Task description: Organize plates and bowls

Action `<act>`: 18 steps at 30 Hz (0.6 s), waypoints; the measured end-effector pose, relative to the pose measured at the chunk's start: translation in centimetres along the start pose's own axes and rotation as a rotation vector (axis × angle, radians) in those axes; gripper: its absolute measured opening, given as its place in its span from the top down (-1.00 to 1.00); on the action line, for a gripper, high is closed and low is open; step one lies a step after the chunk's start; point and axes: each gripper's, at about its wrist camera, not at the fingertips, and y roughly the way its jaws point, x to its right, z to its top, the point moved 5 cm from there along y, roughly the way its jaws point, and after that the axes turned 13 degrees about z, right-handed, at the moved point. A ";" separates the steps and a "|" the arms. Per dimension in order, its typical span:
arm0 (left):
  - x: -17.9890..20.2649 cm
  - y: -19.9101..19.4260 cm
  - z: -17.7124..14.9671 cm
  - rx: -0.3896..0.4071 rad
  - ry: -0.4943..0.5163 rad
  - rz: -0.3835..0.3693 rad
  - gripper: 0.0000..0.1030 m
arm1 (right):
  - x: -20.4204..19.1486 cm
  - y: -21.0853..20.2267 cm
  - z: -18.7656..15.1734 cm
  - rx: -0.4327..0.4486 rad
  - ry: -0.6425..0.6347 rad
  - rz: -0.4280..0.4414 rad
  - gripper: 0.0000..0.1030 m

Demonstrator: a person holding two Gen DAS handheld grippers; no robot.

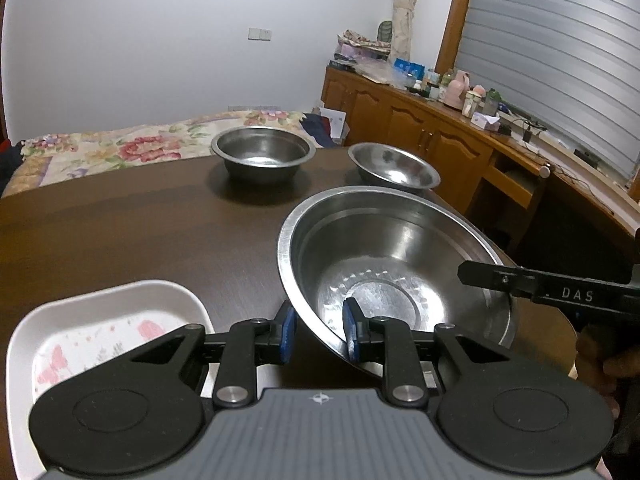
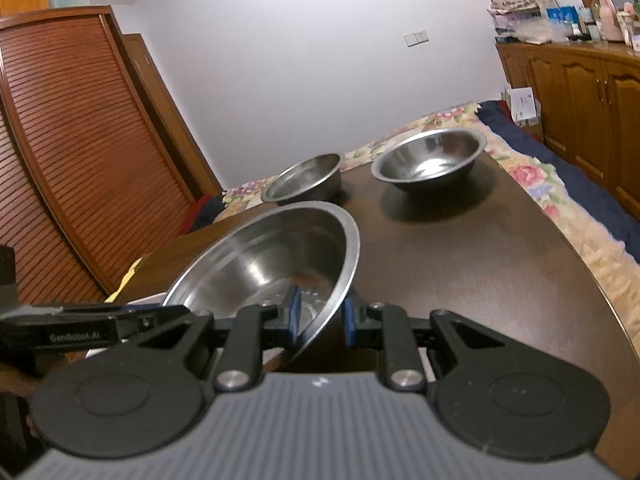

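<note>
Two smaller steel bowls stand apart at the surface's far end, with a bed beyond. Only the left view shows the white floral plate — just left of the big bowl. Both tools, left tool and right tool, angle down and pinch the tilted big bowl's opposite rims.

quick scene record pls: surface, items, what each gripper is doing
surface: dark brown wooden table
held: large stainless steel bowl, tilted, off the table
left gripper: shut on the large bowl's near rim
right gripper: shut on the opposite rim
far items: two smaller steel bowls, upright, apart
near left: white rectangular floral dish
</note>
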 end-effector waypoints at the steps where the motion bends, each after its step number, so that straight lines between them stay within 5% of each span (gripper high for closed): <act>1: 0.1 0.0 -0.1 -0.002 0.002 -0.001 0.48 | 0.0 -0.1 -0.1 0.001 0.003 0.000 0.54; 18: 0.7 0.0 -0.5 0.010 0.021 0.022 0.47 | 0.6 -0.5 -0.9 0.004 0.033 0.016 0.54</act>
